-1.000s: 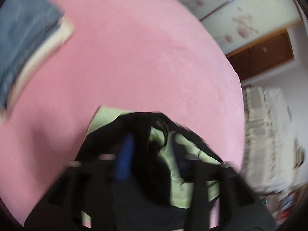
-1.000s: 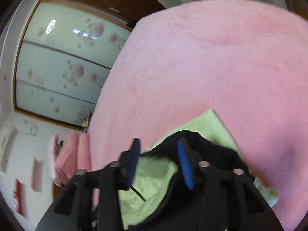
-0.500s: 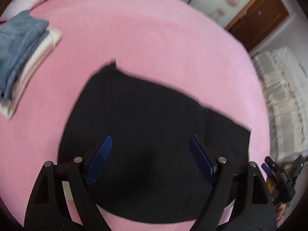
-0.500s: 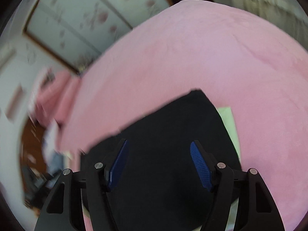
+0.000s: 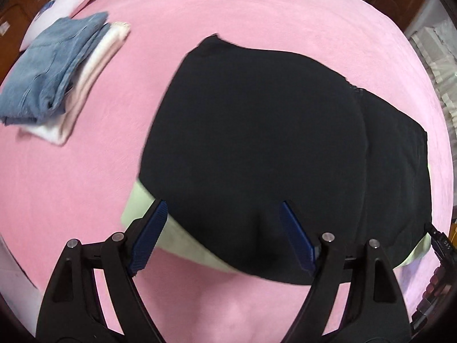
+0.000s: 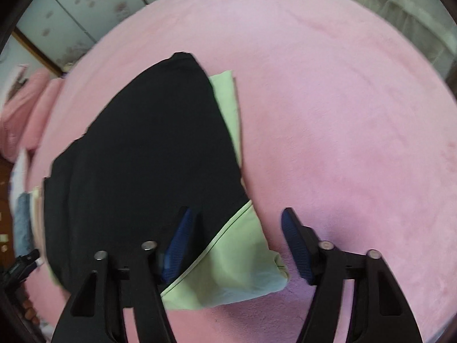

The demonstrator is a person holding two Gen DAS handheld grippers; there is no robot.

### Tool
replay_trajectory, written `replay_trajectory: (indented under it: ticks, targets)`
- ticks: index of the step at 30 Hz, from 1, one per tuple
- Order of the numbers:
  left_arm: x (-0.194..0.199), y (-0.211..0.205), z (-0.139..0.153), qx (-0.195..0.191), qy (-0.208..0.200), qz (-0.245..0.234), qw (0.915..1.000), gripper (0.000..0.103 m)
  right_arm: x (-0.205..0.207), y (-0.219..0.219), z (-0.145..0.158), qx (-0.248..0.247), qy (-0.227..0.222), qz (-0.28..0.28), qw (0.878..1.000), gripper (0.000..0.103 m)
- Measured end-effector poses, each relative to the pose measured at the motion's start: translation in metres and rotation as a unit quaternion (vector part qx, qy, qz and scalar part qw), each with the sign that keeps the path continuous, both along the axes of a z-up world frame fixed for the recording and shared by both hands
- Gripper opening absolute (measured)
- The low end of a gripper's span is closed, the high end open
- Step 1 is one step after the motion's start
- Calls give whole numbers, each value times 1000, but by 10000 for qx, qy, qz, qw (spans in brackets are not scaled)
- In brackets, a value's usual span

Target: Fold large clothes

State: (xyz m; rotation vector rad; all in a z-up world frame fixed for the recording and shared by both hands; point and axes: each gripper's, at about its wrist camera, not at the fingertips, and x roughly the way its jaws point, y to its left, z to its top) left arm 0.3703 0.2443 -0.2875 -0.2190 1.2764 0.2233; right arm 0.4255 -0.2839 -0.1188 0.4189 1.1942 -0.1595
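Note:
A large black garment (image 5: 257, 143) with a pale green lining (image 5: 148, 208) lies folded flat on the pink bed; green edges stick out at its near side. It also shows in the right wrist view (image 6: 137, 157), where the pale green part (image 6: 237, 268) spreads at the near corner. My left gripper (image 5: 222, 237) is open and empty just above the garment's near edge. My right gripper (image 6: 237, 240) is open and empty above the green corner.
A folded stack of blue denim on white cloth (image 5: 57, 77) lies at the far left of the pink bed (image 5: 85, 185), with a white pillow (image 5: 62, 8) behind it. Sliding wardrobe doors (image 6: 80, 8) and pink pillows (image 6: 34, 105) stand beyond the bed.
Both grippers were shut on the bunched garment a second ago. They have let go and opened, and the garment now lies flat. Both have drawn back a little.

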Motion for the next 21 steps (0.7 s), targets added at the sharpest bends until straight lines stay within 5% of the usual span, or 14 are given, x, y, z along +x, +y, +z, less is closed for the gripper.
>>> replay_trajectory:
  ticks: [4, 7, 15, 21]
  targets:
    - [-12, 15, 15, -114, -127, 256, 9995, 79, 1, -17, -14, 203, -35, 110, 9997, 23]
    - [-16, 18, 21, -168, -149, 365, 9991, 79, 13, -22, -23, 337, -89, 138, 9993, 14]
    - [-24, -6, 22, -145, -113, 123, 9998, 79, -17, -12, 9, 37, -3, 176, 9998, 11]
    - [-42, -38, 14, -158, -67, -266, 9995, 79, -33, -17, -7, 36, 365, 39, 9993, 12]
